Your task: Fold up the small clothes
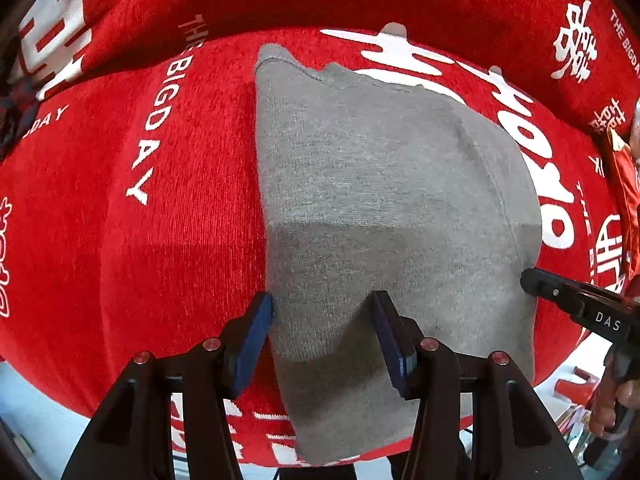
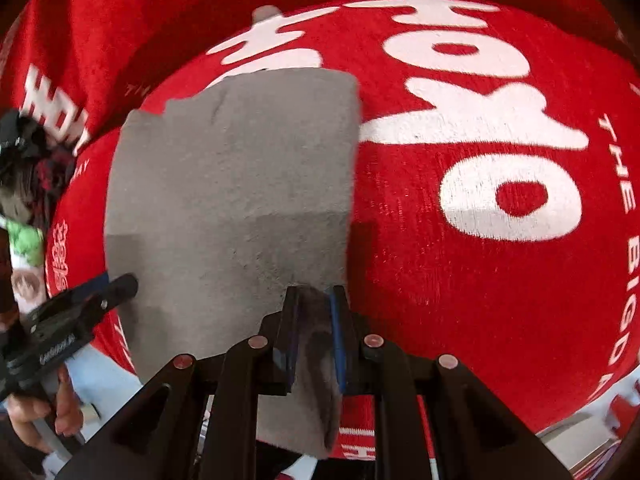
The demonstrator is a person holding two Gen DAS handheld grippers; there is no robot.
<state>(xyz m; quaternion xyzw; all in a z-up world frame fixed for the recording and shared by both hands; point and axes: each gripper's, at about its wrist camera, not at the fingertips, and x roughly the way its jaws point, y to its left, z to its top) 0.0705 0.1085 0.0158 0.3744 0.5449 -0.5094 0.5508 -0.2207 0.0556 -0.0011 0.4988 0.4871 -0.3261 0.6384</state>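
A small grey knit garment lies flat on a red blanket with white lettering. My left gripper is open, its jaws straddling the garment's near left edge, with the left finger off the cloth. My right gripper is shut on the garment's near right corner, with grey cloth pinched between its blue pads. The garment also shows in the right wrist view. The right gripper's black finger shows at the right of the left wrist view. The left gripper shows at the left of the right wrist view.
The red blanket covers the whole work surface and drapes over a raised back. A pile of dark and green items lies at the far left. Red and white clutter sits beyond the blanket's right edge.
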